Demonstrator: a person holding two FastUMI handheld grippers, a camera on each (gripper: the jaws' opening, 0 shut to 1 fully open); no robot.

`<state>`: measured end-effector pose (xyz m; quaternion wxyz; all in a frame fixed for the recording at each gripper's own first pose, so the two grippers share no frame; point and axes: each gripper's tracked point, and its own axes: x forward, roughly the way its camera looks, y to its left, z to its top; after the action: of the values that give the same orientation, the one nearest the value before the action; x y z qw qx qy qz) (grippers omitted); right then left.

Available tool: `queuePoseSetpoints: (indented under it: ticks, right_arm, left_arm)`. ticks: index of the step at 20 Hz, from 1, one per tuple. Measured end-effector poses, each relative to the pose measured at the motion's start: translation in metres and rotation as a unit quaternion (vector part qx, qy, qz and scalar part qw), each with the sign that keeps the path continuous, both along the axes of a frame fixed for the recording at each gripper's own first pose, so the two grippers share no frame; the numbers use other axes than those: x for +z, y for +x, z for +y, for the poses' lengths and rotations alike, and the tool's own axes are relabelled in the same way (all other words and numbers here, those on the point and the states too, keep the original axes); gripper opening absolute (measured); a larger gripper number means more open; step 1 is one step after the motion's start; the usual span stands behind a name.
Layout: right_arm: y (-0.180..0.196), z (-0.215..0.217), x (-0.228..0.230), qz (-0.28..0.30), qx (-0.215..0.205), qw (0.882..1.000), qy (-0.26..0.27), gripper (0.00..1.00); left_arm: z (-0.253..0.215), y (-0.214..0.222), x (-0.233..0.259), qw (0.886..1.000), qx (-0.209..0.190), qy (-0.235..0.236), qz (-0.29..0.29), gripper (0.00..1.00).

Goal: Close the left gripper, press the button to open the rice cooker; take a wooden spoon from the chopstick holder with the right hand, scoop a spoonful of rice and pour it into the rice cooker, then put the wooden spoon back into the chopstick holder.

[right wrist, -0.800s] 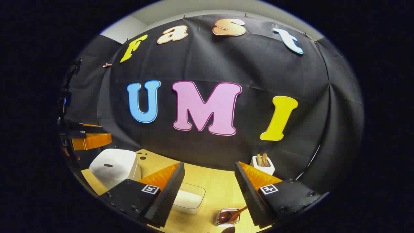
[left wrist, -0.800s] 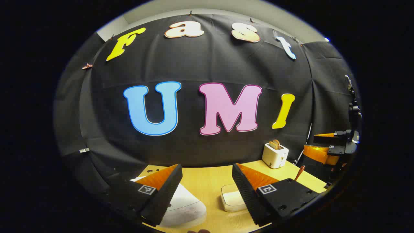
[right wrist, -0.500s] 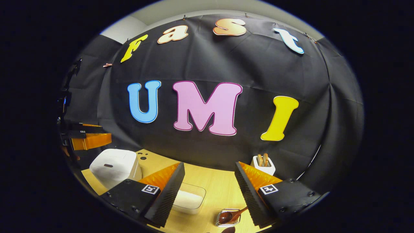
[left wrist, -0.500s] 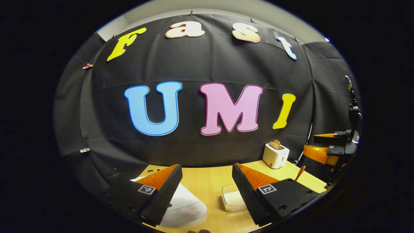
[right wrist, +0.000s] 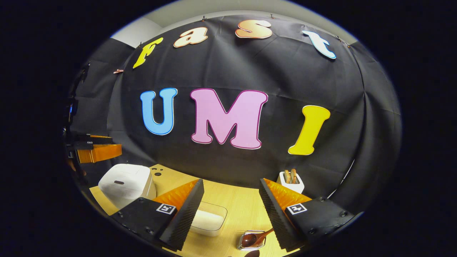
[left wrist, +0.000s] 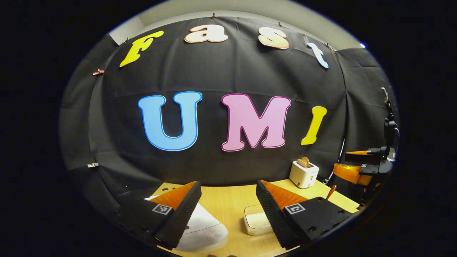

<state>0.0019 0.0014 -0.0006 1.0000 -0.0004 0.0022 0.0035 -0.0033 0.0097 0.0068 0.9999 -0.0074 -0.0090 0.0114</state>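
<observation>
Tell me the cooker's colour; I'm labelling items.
White; the cooker shows best in the right gripper view.

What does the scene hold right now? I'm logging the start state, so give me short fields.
rice cooker: white, lid down, at the table's left
rice box: clear, holding rice, mid-table
wooden spoon: in its holder, near edge
toaster: white, bread in its slots, at the back
left hand-held gripper: open, empty, above the rice cooker
right hand-held gripper: open, empty
table: light wood
</observation>
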Motion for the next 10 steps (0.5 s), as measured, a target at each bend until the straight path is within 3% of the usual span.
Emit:
queuePoseSetpoints:
  ticks: [1, 5, 8, 9, 10]
  right_arm:
    - [0.0, 0.0, -0.001, 0.0, 0.001, 1.0, 0.0, 0.96]
    - [0.003, 0.004, -0.002, 0.002, 0.006, 1.0, -0.002, 0.96]
    - [0.005, 0.009, -0.001, 0.001, 0.009, 1.0, -0.004, 0.96]
    - [0.004, 0.009, -0.002, 0.002, 0.008, 1.0, -0.005, 0.96]
    - [0.003, 0.009, -0.002, 0.002, 0.008, 1.0, -0.006, 0.96]
  left_arm:
    - [0.006, -0.001, 0.0, 1.0, 0.011, 0.001, -0.001, 0.98]
    - [0.02, -0.004, -0.002, 0.999, 0.034, 0.008, 0.004, 0.76]
    - [0.033, -0.004, -0.015, 0.999, 0.039, -0.001, 0.022, 0.23]
    - [0.04, -0.005, -0.021, 0.999, 0.046, -0.008, 0.026, 0.11]
    - [0.05, -0.003, -0.029, 0.998, 0.059, -0.013, 0.03, 0.05]
